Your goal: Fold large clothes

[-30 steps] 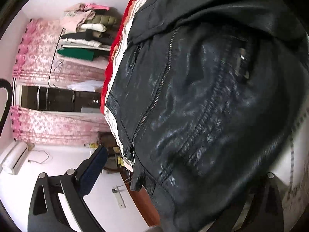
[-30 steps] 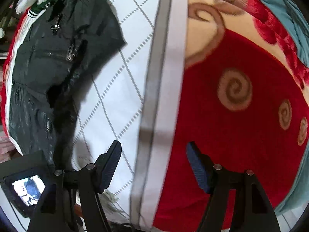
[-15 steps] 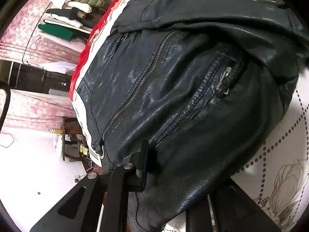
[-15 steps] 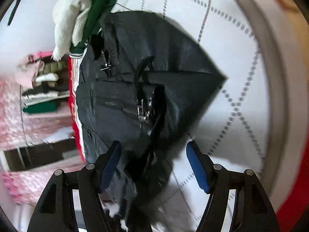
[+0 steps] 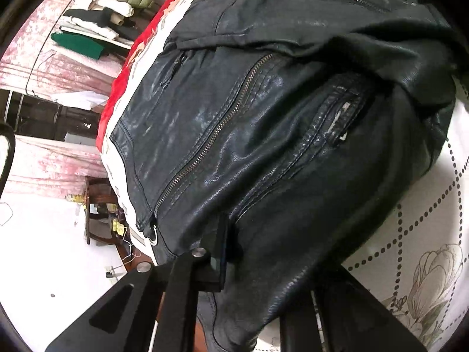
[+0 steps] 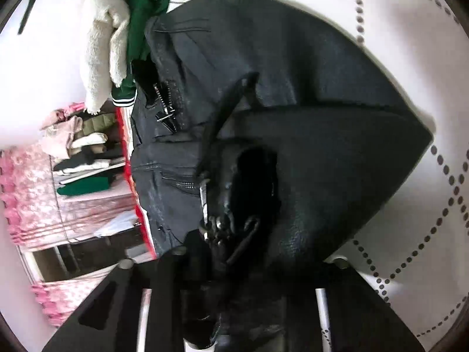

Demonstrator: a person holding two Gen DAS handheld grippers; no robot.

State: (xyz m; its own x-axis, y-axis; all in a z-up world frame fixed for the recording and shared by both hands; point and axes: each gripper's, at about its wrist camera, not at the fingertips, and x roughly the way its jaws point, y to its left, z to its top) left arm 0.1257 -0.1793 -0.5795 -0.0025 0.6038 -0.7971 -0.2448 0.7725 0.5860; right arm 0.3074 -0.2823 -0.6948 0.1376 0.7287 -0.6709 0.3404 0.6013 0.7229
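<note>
The left gripper (image 5: 249, 264) has its jaws pinching the near hem of a black leather jacket (image 5: 263, 146); one dark finger (image 5: 221, 252) presses on top of the leather beside the front zipper's (image 5: 211, 138) lower end, and the other finger is hidden under the fold. The right gripper (image 6: 243, 270) is buried in bunched leather, so its fingertips are covered; the jacket (image 6: 293, 117) is gathered between the jaws and they look pressed onto it near a zip pull (image 6: 203, 202) and a strap.

The jacket lies on a bed, on a white sheet (image 5: 425, 234) printed with dotted diamond lines and a pale flower (image 5: 433, 272). In the left wrist view the front panel faces up, with the main zipper running diagonally, a slanted pocket zipper (image 5: 337, 117) to its right, and a sleeve folded across the far part. In the right wrist view the leather is folded over itself into a point toward the right on the sheet (image 6: 425, 29).

At the far left of the jacket lies a green garment (image 6: 143, 8) with striped cuff and a cream fleece piece (image 6: 102, 44), touching the collar end. A red blanket edge (image 5: 117, 94) runs along the bed's left side. Beyond it, a stack of folded clothes (image 5: 99, 23) sits against pink curtains (image 5: 44, 67).
</note>
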